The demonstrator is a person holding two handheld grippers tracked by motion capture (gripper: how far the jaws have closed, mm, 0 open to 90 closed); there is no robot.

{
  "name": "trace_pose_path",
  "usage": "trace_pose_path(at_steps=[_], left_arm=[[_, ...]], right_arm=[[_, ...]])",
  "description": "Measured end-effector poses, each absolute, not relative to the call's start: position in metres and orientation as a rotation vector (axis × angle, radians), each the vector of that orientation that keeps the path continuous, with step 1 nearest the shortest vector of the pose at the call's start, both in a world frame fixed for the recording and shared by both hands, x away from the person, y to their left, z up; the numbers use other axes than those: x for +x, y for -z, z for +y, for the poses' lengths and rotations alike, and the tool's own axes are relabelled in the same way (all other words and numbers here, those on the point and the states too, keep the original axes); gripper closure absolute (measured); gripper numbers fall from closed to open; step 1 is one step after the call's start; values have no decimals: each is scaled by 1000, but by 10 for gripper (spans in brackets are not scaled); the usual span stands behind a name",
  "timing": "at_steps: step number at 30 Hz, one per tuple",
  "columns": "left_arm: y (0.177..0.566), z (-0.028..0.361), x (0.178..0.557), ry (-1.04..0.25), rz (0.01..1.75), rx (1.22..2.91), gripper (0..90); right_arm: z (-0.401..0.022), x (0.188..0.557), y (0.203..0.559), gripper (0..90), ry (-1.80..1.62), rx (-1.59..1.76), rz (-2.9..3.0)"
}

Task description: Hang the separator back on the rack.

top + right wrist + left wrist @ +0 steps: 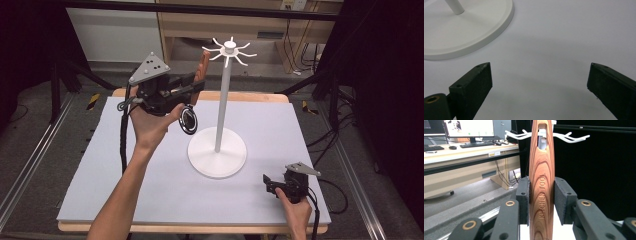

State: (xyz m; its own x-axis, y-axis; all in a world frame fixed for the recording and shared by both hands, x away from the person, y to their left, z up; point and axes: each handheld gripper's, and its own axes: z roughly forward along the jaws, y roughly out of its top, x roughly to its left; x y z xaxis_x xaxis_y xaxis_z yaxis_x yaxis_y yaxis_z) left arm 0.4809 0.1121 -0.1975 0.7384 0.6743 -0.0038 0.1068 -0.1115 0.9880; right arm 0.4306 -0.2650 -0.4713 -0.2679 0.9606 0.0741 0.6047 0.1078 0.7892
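A kitchen tool with a striped wooden handle (202,67) and a round black head (189,120) is held up in the air, with my left gripper (192,87) shut on the handle. In the left gripper view the handle (542,195) stands upright between the pads (523,200), and its hanging slot is level with the white hooks (571,137) behind it. The white hanging stand (225,95) rises from a round base (217,152) at the table's middle, its hook crown (230,47) just right of the handle's tip. My right gripper (268,184) rests open near the front right corner, with nothing between its fingers (471,85).
The grey table mat (125,180) spreads around the stand's base (461,35). A wooden desk with a monitor and keyboard (474,143) stands beyond the table. Metal floor rails run along both sides of the table.
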Motion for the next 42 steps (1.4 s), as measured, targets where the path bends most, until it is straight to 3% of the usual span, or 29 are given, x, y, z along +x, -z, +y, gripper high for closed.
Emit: trace_pose_path(at_steps=[42], left_arm=[[212, 86, 499, -540, 624, 1633, 670]], right_arm=[[-264, 431, 471, 64, -1030, 1526, 1933]])
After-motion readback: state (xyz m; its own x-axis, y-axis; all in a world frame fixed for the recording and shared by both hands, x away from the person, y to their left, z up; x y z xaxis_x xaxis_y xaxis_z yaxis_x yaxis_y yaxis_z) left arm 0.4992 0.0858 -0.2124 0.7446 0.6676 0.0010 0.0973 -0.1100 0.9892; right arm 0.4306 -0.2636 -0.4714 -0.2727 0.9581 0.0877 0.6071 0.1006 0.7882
